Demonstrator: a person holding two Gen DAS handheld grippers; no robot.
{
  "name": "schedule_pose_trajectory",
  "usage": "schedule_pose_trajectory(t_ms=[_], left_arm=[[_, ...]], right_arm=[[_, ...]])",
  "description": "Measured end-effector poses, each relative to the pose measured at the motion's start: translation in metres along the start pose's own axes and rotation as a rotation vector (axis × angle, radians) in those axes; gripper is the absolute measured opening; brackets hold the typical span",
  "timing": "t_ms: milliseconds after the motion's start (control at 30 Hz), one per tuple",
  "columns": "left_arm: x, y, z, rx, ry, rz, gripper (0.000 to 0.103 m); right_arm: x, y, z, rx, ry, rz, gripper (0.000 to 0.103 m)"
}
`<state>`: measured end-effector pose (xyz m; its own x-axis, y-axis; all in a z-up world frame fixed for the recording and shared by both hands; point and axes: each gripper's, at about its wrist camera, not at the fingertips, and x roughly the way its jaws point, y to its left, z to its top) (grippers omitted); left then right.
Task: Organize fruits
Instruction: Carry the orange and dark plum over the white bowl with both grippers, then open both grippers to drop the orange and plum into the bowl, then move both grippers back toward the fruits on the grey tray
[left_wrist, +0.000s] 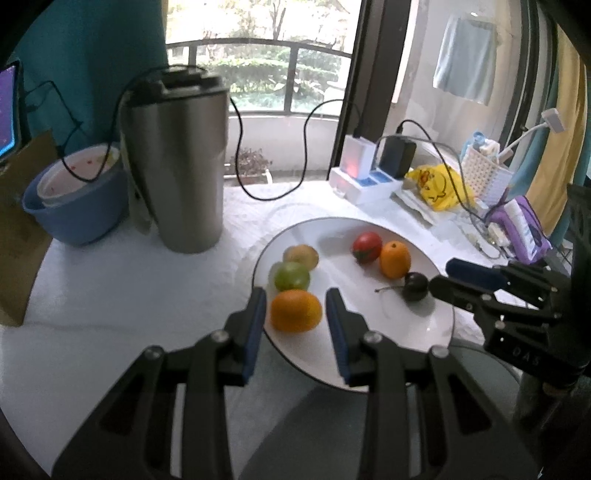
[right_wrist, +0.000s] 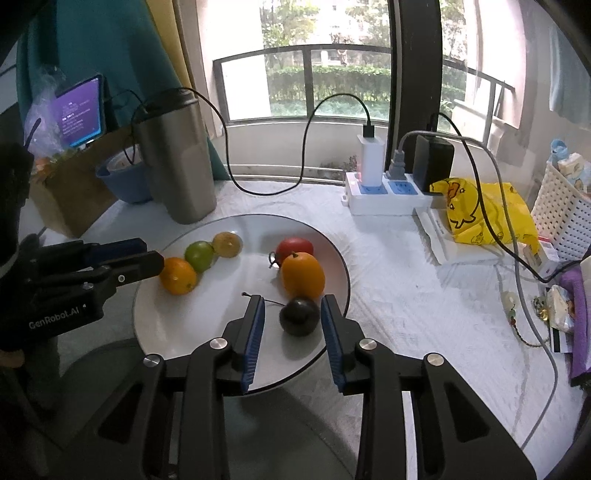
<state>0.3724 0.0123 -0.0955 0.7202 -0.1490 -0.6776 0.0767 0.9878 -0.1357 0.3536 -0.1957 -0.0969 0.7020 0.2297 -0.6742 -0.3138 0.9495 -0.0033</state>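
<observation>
Fruits sit together on a round white plate with a thin dark rim, which rests on the white cloth-covered table: a round orange at the plate's left edge, a green lime-like fruit touching it on the far side, and a yellow-brown kiwi-like fruit just beyond that, the three forming a short row. Across the plate lie a red tomato-like fruit, an oval orange fruit touching it, and a dark purple plum with a thin stem just in front of the oval one. From where I stand, the left gripper has its blue-padded fingers spread apart on either side of the round orange, with a sliver of gap showing at each side. The right gripper likewise has its fingers apart, flanking the dark plum without pressing on it. Behind the plate stands a tall stainless-steel tumbler with a black lid, with a blue plastic bowl beside it. Farther right on the table are a white power strip with plugs and black cables, a yellow bag printed with a duck, and a white perforated basket
</observation>
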Motion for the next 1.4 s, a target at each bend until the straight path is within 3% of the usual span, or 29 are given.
schedule_pose_trajectory(t_ms=[433, 633, 1400], left_arm=[[-0.044, -0.013, -0.018, 0.007, -0.038, -0.007, 0.037], [-0.066, -0.021, -0.03, 0.002, -0.055, -0.035, 0.045], [-0.124, -0.042, -0.078, 0.003, -0.081, -0.075, 0.045]], right_arm=[[-0.038, 0.01, -0.012, 0.003, -0.027, -0.002, 0.033], [-0.056, 0.017, -0.021, 0.005, -0.038, 0.002, 0.033], [-0.111, 0.048, -0.06, -0.013, -0.063, 0.008, 0.033]])
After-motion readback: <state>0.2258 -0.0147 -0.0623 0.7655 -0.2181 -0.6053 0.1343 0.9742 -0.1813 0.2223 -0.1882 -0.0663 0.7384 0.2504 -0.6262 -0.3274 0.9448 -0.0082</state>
